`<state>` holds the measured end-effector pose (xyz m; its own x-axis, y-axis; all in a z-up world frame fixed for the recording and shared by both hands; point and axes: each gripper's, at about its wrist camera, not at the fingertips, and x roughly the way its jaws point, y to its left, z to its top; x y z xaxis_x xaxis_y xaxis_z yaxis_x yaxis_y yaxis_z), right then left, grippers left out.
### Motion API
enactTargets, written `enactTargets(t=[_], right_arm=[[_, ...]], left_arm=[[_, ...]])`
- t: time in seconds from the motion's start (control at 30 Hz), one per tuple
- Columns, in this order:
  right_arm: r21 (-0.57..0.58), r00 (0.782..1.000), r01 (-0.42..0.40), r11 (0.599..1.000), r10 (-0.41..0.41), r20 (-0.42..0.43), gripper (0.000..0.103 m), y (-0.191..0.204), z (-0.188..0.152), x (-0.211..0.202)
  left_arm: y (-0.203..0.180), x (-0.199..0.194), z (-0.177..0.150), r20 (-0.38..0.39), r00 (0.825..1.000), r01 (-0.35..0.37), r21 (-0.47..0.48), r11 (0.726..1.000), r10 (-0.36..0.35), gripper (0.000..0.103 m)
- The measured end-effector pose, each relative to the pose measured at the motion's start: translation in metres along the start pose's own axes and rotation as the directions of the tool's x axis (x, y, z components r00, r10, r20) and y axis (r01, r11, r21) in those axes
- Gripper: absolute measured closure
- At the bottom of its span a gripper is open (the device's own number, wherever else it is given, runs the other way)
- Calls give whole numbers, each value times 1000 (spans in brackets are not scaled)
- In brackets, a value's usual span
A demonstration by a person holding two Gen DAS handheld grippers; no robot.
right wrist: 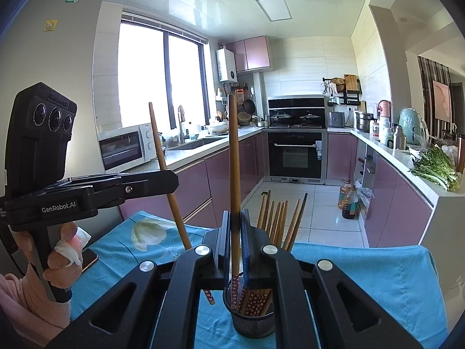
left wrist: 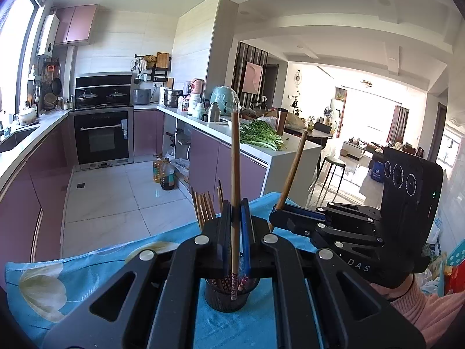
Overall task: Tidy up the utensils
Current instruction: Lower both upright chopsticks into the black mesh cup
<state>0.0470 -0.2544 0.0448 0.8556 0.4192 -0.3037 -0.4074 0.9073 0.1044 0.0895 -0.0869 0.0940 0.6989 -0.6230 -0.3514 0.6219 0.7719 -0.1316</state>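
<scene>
A black mesh holder (left wrist: 226, 295) (right wrist: 249, 317) stands on a blue cloth and holds several wooden chopsticks (right wrist: 280, 221) (left wrist: 203, 209). My left gripper (left wrist: 236, 212) is shut on one upright chopstick (left wrist: 235, 180), its patterned end at the holder's mouth. It also shows in the right wrist view (right wrist: 170, 179), its chopstick (right wrist: 165, 171) tilted, lower end just left of the holder. My right gripper (right wrist: 234, 224) is shut on another upright chopstick (right wrist: 234, 157), its lower end inside the holder. It also shows in the left wrist view (left wrist: 277, 210) with its chopstick (left wrist: 292, 171).
The blue flowered cloth (right wrist: 363, 273) covers the table. A phone (right wrist: 88, 258) lies on it at the left. Behind are the kitchen floor, purple cabinets (right wrist: 386, 200), an oven (right wrist: 295, 154) and a counter with greens (left wrist: 261, 136).
</scene>
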Motion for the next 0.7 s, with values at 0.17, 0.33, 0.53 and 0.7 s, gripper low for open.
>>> enactTargets(t=[0.17, 0.33, 0.53, 0.7], right_arm=[[4, 1000, 8, 1000, -8, -5, 97, 0, 1, 5], [10, 1000, 17, 1000, -17, -13, 97, -1, 0, 10], [19, 999, 31, 999, -30, -32, 97, -4, -2, 19], [27, 998, 38, 999, -37, -49, 97, -7, -4, 26]], left_arm=[[-2, 5, 0, -2, 1000, -11, 3, 1000, 11, 96], [-2, 10, -2, -14, 1000, -12, 3, 1000, 12, 96], [0, 18, -4, -41, 999, -11, 1, 1000, 11, 96], [1, 26, -4, -56, 998, -17, 5, 1000, 17, 96]])
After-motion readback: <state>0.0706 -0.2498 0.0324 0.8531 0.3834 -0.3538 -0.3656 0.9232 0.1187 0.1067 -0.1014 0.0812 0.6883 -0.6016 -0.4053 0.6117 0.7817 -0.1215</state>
